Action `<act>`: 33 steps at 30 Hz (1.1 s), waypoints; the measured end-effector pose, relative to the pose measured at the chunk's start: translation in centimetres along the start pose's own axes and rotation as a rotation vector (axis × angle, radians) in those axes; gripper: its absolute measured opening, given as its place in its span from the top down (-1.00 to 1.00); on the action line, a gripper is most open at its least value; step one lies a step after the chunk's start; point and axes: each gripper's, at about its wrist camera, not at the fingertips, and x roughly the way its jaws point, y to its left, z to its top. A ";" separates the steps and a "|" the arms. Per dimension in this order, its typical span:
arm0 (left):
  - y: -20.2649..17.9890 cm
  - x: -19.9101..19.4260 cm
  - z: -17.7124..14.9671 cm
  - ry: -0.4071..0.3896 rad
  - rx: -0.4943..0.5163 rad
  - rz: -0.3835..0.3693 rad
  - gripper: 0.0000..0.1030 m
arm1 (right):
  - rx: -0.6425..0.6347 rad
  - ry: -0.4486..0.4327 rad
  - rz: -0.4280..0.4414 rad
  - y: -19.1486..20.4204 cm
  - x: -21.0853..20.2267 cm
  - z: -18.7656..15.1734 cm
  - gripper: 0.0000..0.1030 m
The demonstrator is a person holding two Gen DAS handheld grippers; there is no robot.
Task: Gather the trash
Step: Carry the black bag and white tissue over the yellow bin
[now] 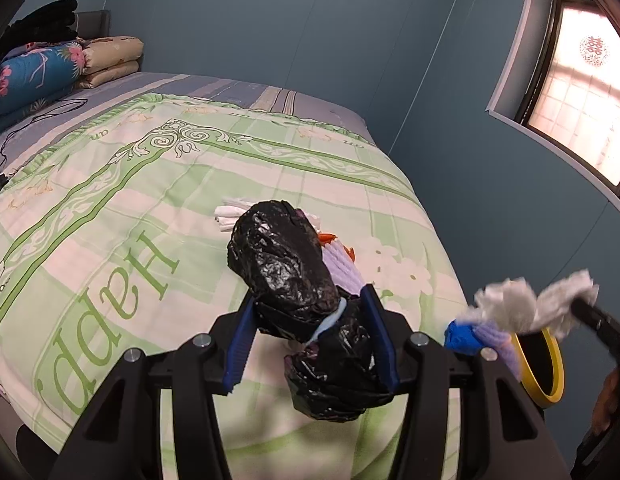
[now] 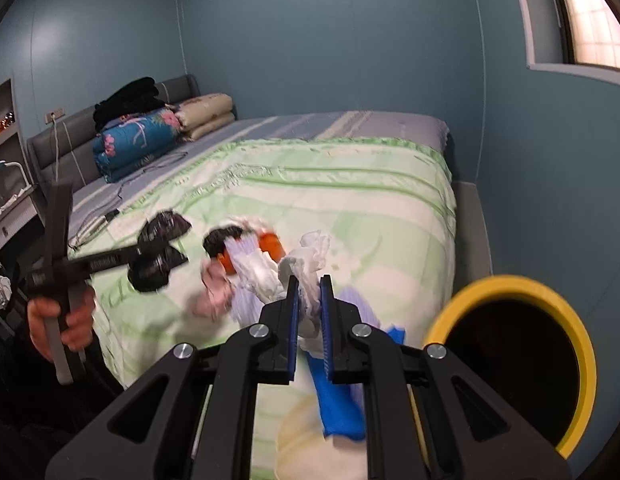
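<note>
Fingers of the left gripper (image 1: 311,338) clamped across a crumpled black plastic bag (image 1: 286,264), long axis running forward along and past the tips, bulk sticking out ahead over the bed (image 1: 110,200). Fingers of the right gripper (image 2: 310,312) pinched shut on a wad of white tissue (image 2: 308,264), with blue and lavender scraps hanging just below the pads. Yellow-rimmed bin (image 2: 509,284) just to the right of the right fingers, mouth dark and open, so right hand judged nearer and likely first to drop. More litter ahead of the right fingers on the green quilt: orange piece (image 2: 270,246), another black bag (image 2: 224,238). Blue walls, window at upper right, folded bedding near the headboard
</note>
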 end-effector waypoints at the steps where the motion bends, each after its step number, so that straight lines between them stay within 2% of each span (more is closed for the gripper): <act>1: 0.1 -0.1 0.0 -0.004 -0.001 0.001 0.06 | -0.002 -0.006 0.005 0.1 0.0 0.4 0.82; 9: 0.5 -1.3 0.5 -0.037 -0.010 -0.011 0.06 | -0.028 -0.065 0.022 0.6 -0.8 2.8 0.82; 17: -1.2 -3.3 1.6 -0.073 0.021 -0.055 0.06 | -0.026 -0.130 -0.008 0.0 -3.2 3.9 0.82; 24: -4.9 -4.4 3.3 -0.095 0.092 -0.121 0.06 | -0.002 -0.169 -0.078 -1.7 -5.7 4.0 0.82; 33: -12.2 -3.2 4.0 -0.076 0.211 -0.228 0.06 | 0.062 -0.203 -0.188 -5.6 -9.1 3.0 0.82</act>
